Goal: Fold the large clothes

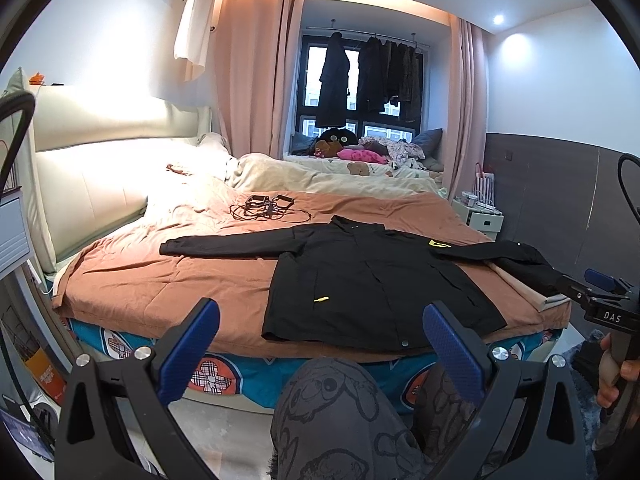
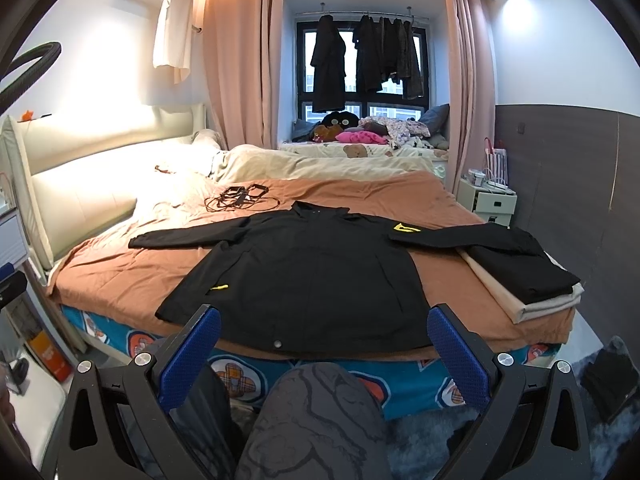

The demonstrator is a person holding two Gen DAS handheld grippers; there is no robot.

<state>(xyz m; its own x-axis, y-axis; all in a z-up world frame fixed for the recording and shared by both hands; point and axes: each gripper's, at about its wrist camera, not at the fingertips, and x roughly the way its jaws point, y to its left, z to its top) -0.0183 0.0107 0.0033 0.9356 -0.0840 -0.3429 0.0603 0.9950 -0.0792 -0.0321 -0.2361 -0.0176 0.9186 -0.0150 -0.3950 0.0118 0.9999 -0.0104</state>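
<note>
A black jacket (image 1: pixel 372 280) lies flat on the brown bedspread (image 1: pixel 160 276), both sleeves spread out sideways, its hem at the bed's near edge. It also shows in the right wrist view (image 2: pixel 304 276). My left gripper (image 1: pixel 320 344) is open and empty, held off the bed in front of the hem. My right gripper (image 2: pixel 324 344) is open and empty too, also short of the hem. The right gripper's body shows at the far right of the left wrist view (image 1: pixel 600 300).
A stack of folded clothes (image 2: pixel 524 276) sits on the bed's right corner under the jacket's right sleeve. Cables and small devices (image 1: pixel 266 204) lie behind the jacket. The person's knees (image 2: pixel 316 420) are between me and the bed. A white nightstand (image 2: pixel 490 200) stands at the right.
</note>
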